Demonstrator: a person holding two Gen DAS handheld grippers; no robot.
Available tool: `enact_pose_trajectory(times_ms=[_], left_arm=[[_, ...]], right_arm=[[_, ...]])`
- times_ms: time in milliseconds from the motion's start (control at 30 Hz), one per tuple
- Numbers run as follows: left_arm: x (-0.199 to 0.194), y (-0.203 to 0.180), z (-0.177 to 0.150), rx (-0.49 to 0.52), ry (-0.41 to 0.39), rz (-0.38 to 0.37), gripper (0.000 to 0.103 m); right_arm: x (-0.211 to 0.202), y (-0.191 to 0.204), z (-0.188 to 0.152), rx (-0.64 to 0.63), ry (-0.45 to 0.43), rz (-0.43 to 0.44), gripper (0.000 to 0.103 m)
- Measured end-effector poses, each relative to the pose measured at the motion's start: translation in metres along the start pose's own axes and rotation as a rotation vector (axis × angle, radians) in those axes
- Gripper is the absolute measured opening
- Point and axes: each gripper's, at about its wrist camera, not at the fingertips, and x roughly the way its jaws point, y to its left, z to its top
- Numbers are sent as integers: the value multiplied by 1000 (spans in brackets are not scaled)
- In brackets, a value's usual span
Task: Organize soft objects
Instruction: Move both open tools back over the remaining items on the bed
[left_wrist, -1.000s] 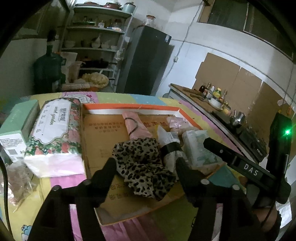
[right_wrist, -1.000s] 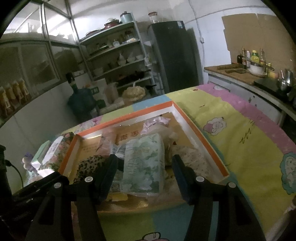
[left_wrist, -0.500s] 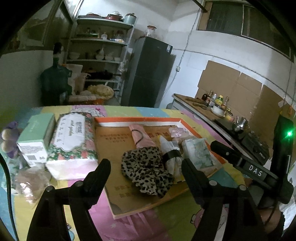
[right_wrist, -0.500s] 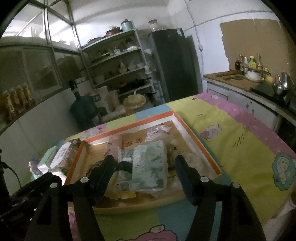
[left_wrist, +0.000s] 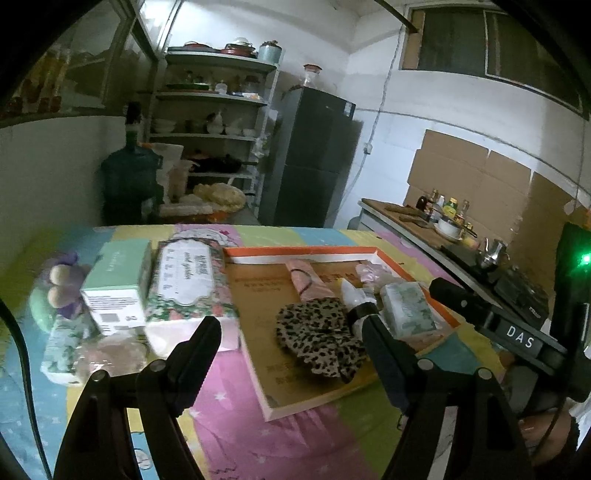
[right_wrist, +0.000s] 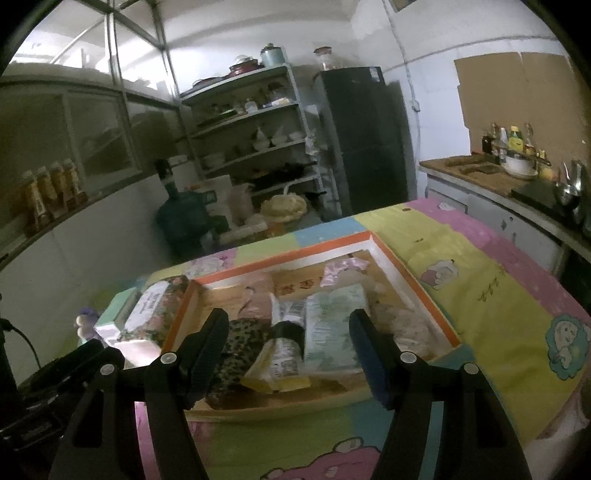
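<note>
Two grippers: left gripper (left_wrist: 291, 328) and right gripper (right_wrist: 290, 323), both spread, holding nothing.
Leopard cloth (left_wrist: 319, 338): inside the cardboard tray (left_wrist: 258, 291).
Tissue pack (left_wrist: 184, 280): beside the tray, on the desk (left_wrist: 258, 435).

Tray (left_wrist: 306, 251): matt brown cardboard, orange-edged rim.
Leopard scrunchie (left_wrist: 321, 338): soft printed cloth.
Tissue pack (left_wrist: 184, 280): glossy floral plastic wrap.
Bench cover (right_wrist: 491, 306): matt printed cloth.
Hand-held gripper fingers (left_wrist: 195, 347): matt black plastic.

Blurred plush toy (left_wrist: 59, 291) at left
</note>
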Motion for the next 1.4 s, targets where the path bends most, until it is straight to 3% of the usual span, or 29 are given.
enact_pose_trajectory(times_ms=[1400], left_arm=[[-70, 126, -26, -137, -71, 246, 78]], right_arm=[[23, 135, -24, -196, 69, 141, 69]])
